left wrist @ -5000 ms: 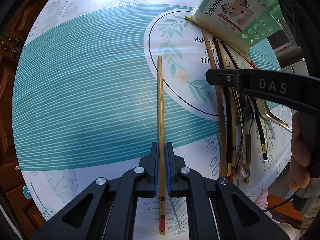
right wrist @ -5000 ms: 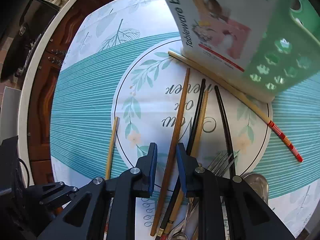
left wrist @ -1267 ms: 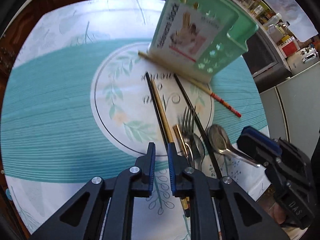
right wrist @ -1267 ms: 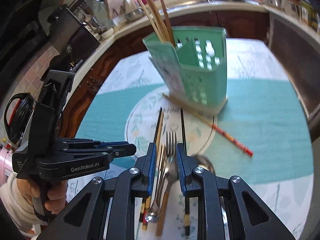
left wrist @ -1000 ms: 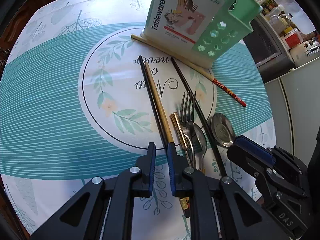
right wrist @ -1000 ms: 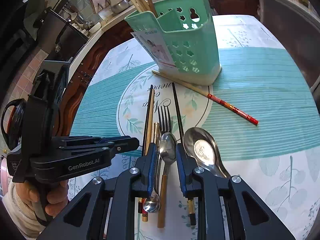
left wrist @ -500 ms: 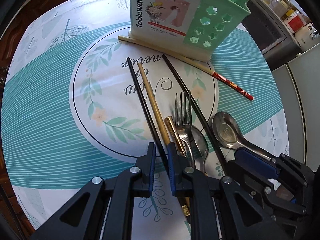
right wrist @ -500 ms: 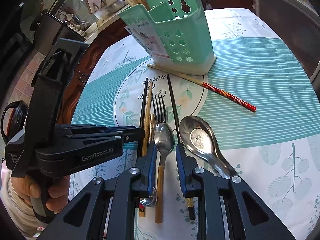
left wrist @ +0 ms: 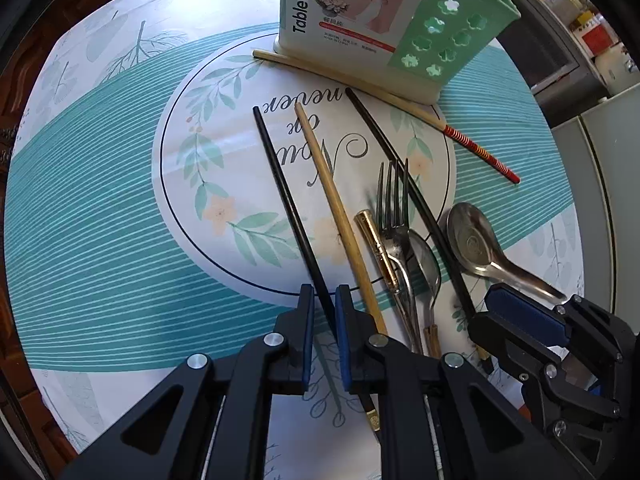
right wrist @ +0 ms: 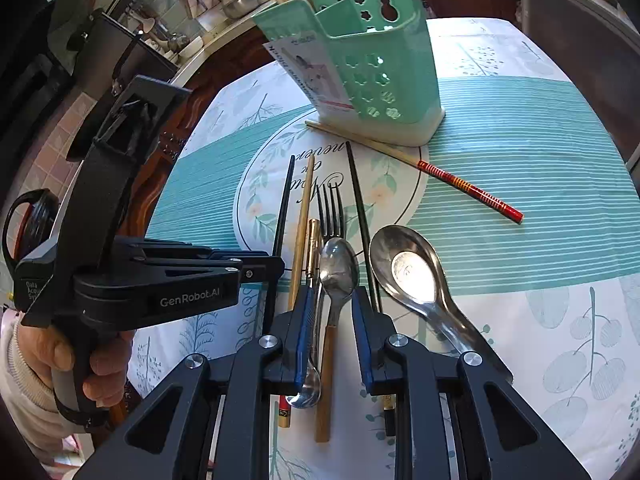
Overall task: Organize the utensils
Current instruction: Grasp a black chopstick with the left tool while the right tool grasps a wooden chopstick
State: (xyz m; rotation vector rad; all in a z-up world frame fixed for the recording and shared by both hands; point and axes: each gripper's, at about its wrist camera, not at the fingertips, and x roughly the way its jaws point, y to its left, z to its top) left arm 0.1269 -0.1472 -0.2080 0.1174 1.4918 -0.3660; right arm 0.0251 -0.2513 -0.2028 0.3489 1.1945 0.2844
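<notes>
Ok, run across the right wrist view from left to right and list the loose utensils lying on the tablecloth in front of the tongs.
Black chopstick → bamboo chopstick → fork → second black chopstick → large steel spoon → red-striped chopstick. The gold-handled piece and small spoon overlap the fork, so they are left out.

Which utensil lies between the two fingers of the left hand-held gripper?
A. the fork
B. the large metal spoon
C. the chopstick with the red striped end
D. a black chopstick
D. In the left wrist view, the black chopstick runs into the gap of the left hand-held gripper, whose jaws stand slightly apart around it; the fork, the large metal spoon and the red striped chopstick lie off to the side.
</notes>
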